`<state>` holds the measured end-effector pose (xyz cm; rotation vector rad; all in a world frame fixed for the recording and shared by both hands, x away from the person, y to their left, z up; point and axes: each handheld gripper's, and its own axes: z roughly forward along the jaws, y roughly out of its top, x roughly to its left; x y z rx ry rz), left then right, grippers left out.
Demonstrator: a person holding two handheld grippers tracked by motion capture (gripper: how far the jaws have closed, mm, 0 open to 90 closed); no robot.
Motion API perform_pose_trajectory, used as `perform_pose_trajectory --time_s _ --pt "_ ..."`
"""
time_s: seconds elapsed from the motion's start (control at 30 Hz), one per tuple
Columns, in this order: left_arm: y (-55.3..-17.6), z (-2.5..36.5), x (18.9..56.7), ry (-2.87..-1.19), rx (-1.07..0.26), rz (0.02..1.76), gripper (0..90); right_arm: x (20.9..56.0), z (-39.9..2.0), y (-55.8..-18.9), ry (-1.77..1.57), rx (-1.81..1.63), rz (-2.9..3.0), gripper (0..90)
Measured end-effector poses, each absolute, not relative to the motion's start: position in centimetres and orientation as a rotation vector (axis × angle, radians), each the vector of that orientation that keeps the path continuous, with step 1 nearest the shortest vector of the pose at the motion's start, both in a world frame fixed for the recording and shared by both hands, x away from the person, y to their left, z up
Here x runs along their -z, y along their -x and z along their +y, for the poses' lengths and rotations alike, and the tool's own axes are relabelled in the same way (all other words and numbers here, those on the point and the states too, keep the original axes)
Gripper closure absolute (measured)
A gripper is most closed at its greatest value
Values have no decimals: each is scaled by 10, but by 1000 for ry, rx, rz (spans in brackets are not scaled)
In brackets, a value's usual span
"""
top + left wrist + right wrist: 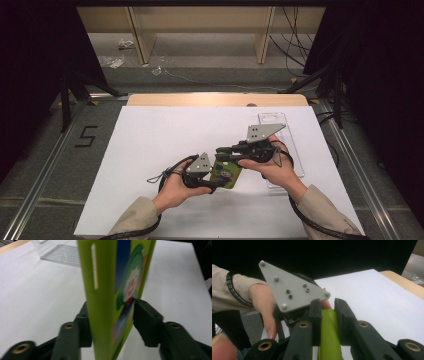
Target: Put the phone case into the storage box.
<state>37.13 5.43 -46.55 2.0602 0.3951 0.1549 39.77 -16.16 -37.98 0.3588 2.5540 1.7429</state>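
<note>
High view has both hands low over the white desk [150, 135], meeting at a green picture card [226, 174]. Left tongs [216, 183] clamp its near edge; right tongs [220, 152] pinch its far edge. A clear tray [295, 150] lies just beside them.

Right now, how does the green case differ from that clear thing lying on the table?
The green case is opaque with a cartoon print; the clear tray is see-through and ribbed. The case is held up between the left gripper and right gripper; the tray lies flat, untouched.
</note>
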Motion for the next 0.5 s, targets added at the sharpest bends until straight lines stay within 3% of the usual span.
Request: perform_pose_trajectory --time_s 0.33,0.5 --pt "-371 59 462 -2066 -139 403 763 380 -162 -398 -327 -1799 2573 772" --pt "-372 60 461 -2066 -129 406 770 379 -161 -397 -295 -1820 2569 762"
